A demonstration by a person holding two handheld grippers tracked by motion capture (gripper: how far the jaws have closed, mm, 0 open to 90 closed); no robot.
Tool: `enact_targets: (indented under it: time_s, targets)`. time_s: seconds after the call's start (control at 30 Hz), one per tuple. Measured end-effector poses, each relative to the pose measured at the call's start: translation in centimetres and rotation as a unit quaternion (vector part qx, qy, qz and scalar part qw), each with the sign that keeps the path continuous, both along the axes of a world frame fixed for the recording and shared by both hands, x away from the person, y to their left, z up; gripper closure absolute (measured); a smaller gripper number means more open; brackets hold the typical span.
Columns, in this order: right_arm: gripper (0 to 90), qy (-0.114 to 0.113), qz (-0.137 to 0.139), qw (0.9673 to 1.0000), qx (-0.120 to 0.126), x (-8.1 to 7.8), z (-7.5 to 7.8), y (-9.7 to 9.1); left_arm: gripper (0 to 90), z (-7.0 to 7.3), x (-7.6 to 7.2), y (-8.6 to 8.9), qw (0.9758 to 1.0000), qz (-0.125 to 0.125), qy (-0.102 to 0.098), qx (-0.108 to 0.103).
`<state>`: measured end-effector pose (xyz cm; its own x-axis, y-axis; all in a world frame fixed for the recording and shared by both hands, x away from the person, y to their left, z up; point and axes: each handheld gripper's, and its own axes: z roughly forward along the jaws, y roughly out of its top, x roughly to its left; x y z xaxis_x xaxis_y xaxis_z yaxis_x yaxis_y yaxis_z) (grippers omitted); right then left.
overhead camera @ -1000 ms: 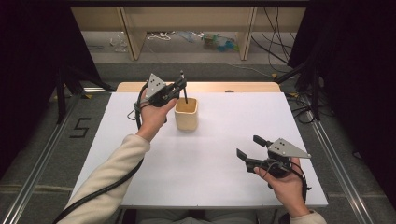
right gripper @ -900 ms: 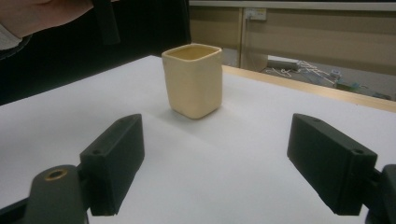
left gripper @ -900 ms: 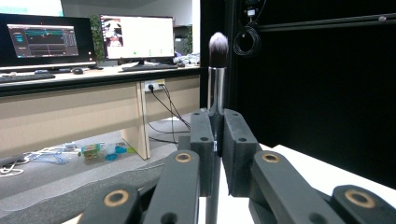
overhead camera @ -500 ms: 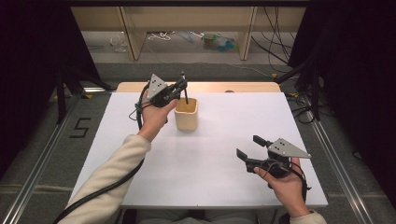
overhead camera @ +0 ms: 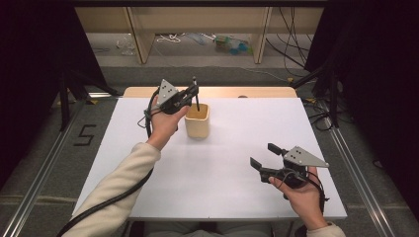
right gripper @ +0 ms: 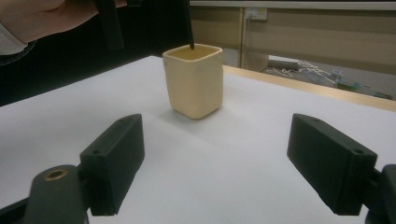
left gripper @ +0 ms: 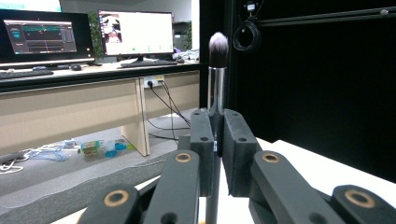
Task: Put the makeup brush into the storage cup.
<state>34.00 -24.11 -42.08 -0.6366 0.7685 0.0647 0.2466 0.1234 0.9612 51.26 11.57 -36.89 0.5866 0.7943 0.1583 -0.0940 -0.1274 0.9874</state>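
Left claw [overhead camera: 191, 94] clenched on a makeup brush [left gripper: 217, 70], held upright, bristles up, handle tip dipping into the top of a cream square cup [overhead camera: 197, 120] at the far-left-centre of the white worktop [overhead camera: 232, 163]. Right claw [overhead camera: 264, 155] released, nothing btwn its pads, hovering near the front right, well apart from the cup.

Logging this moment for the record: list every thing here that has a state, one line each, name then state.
left tool: shut on the brush handle, held above the cup.
brush: upright, bristles up, lower end of the handle at the cup's mouth.
cup: upright on the table, open-topped; contents cannot be seen.
right tool: open, nothing between its jaws, pointed toward the cup.
table: white top, bearing the cup.
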Motion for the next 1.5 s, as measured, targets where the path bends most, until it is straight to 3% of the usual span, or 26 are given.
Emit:
enact_targets:
  time_s: [0.57,0.6,1.5]
  targets:
    - [20.0,0.008,0.001,1.0,-0.005,-0.1,0.1,-0.1,83.7,-0.4,0.2,0.0,1.0,0.003,0.003,0.008]
    - [20.0,0.001,0.0,1.0,-0.002,0.0,0.0,0.0,83.7,-0.5,0.2,0.1,1.0,0.002,0.003,0.008]
    - [19.9,0.003,0.004,1.0,-0.001,0.0,-0.1,0.0,83.6,-1.1,0.4,0.0,0.9998,0.006,0.007,0.016]
